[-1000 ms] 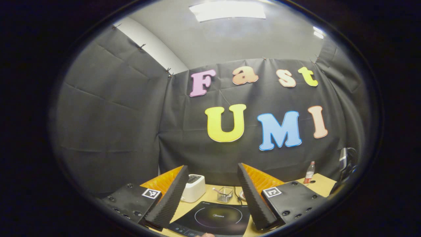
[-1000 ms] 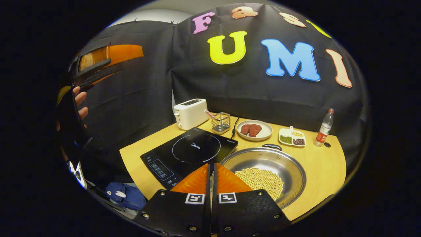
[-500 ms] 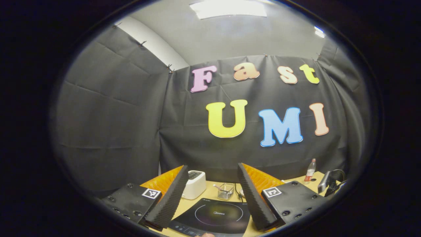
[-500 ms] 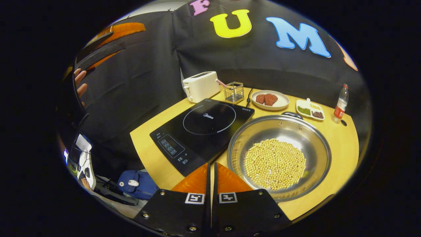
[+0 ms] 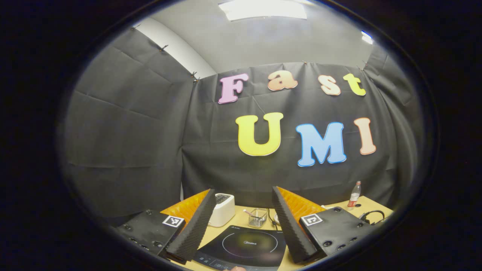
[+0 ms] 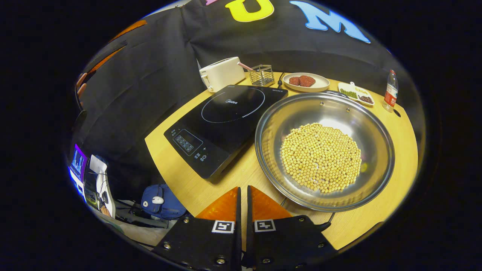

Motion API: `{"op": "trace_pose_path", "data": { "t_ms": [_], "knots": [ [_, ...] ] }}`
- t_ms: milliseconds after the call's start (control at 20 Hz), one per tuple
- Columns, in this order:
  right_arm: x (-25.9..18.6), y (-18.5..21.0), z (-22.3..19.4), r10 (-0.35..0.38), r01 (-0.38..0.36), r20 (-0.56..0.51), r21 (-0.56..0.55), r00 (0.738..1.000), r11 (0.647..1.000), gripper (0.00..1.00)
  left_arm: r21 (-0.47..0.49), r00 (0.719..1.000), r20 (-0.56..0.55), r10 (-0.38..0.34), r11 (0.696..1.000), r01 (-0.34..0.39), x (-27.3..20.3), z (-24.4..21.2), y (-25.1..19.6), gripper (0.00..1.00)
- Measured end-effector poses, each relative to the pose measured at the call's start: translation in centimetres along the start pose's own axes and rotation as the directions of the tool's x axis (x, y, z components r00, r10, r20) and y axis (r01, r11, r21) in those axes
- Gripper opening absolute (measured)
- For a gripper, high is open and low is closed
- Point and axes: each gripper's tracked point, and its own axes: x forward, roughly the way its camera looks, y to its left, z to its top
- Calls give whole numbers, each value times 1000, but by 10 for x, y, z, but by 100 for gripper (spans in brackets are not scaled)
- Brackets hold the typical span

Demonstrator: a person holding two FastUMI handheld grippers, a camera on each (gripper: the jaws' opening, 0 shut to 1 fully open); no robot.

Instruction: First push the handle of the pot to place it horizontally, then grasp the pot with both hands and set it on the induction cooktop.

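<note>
Sitting on the wooden table (image 6: 180, 177) just right of the cooktop (image 6: 222, 120), the wide steel pot (image 6: 324, 150) holds a heap of pale beans (image 6: 321, 157) and looks set to handle as a stiff, fairly heavy load with a smooth, slippery rim. One loop handle (image 6: 324, 224) shows at its near edge, close to the right gripper (image 6: 243, 199), whose fingers are closed together on nothing, their tips just short of the rim. A second handle at the far rim is hard to make out. The handles, rather than the thin polished rim, appear the surer places to take hold, one for each side, and a level lift would likely keep the loose beans from sliding. The left gripper (image 5: 241, 216) hovers high over the cooktop with its fingers spread wide and empty. Beyond the cooktop stand a white toaster (image 6: 222, 73) and a wire basket (image 6: 262, 74); a plate of meat (image 6: 305, 81), a small divided dish (image 6: 356, 94) and a bottle (image 6: 391, 90) line the back of the table.
</note>
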Motion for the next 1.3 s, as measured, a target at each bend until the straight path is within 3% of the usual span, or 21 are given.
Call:
{"op": "trace_pose_path", "data": {
  "t_ms": [750, 800, 950, 1000, 1300],
  "knots": [
    [-2, -19, -16, -44, 46, -28, 59, 999, 997, 2, -20, 997, -5, -77, 997, 77, 19, -6, -31, 99],
    [-3, -21, -17, -51, 53, -29, 62, 998, 997, 3, -22, 997, -5, -83, 996, 83, 20, -6, -33, 94],
    [-5, -29, -21, -72, 74, -32, 70, 997, 995, 3, -27, 995, -5, -100, 995, 100, 21, -8, -39, 94],
    [-5, -30, -22, -78, 80, -35, 73, 996, 994, 3, -29, 994, -4, -105, 994, 105, 22, -8, -41, 99],
    [-11, -46, -27, -124, 127, -40, 86, 991, 988, 3, -35, 991, 1, -130, 991, 130, 27, -8, -50, 99]
  ]
}}
